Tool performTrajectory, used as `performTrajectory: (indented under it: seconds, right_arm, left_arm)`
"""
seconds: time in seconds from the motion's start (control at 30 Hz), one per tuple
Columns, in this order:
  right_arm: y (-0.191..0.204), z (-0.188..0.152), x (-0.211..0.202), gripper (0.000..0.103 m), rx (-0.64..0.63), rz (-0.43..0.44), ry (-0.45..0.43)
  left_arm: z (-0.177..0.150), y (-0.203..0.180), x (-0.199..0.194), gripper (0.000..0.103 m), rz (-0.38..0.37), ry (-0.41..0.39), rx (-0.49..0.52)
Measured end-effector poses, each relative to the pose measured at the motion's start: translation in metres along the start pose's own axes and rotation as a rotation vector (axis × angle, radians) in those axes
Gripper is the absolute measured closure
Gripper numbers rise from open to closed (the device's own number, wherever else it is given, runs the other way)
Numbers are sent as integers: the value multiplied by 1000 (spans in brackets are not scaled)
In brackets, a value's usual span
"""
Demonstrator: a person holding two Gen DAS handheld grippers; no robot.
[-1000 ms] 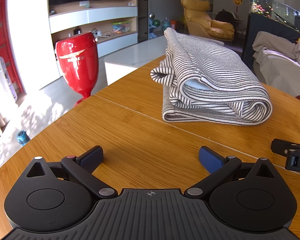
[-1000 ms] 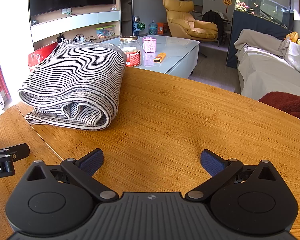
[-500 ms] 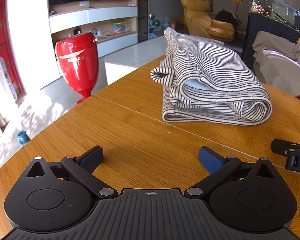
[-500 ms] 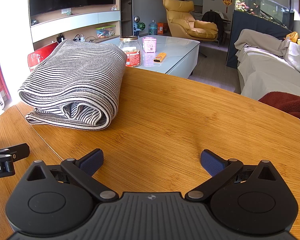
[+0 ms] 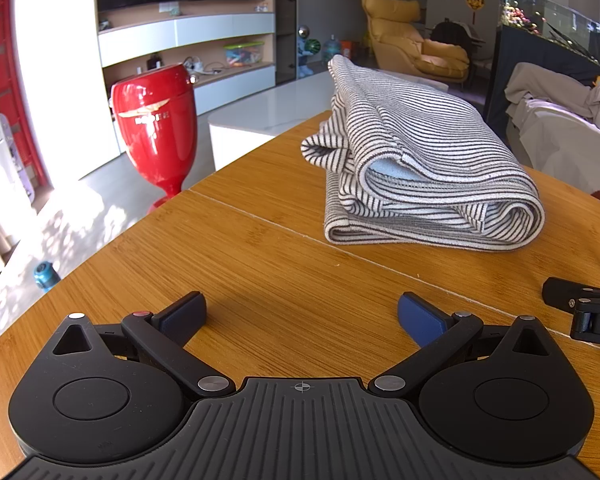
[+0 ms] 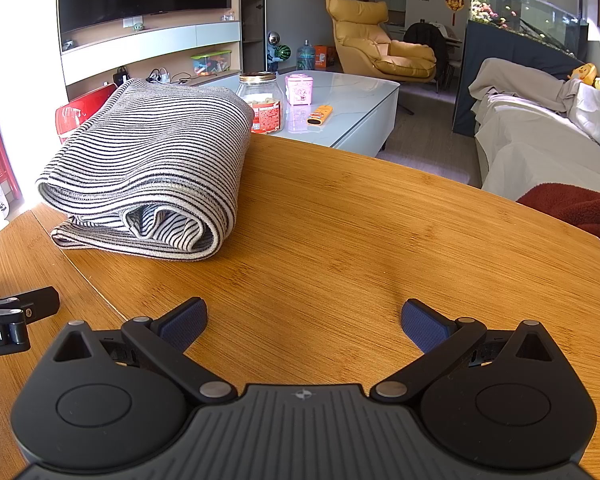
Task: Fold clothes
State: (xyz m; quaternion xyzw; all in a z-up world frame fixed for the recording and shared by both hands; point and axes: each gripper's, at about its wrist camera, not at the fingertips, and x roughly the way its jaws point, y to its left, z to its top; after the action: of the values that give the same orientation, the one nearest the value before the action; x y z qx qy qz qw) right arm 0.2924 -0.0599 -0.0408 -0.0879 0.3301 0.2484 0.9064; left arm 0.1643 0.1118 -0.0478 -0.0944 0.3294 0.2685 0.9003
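Observation:
A black-and-white striped garment (image 5: 424, 160) lies folded in a thick bundle on the wooden table (image 5: 260, 264); it also shows in the right wrist view (image 6: 156, 164). My left gripper (image 5: 302, 314) is open and empty, low over the table, short of the bundle's near edge. My right gripper (image 6: 304, 320) is open and empty, low over the table, to the right of the bundle. Part of the right gripper's body shows at the right edge of the left wrist view (image 5: 584, 308), and part of the left gripper's body at the left edge of the right wrist view (image 6: 8, 320).
A red vase-shaped object (image 5: 154, 124) stands on the floor left of the table. A white coffee table (image 6: 340, 108) with a jar (image 6: 262, 100) lies beyond the far edge. A covered sofa (image 6: 548, 140) and a dark red cloth (image 6: 576, 212) are at right.

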Motion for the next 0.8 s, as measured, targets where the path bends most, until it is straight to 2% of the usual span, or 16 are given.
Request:
performTrajectory:
  seconds: [0.8]
  right_arm:
    - [1, -1, -2, 0, 10, -13, 0]
  left_arm:
    - [9, -12, 13, 0, -5, -1, 6]
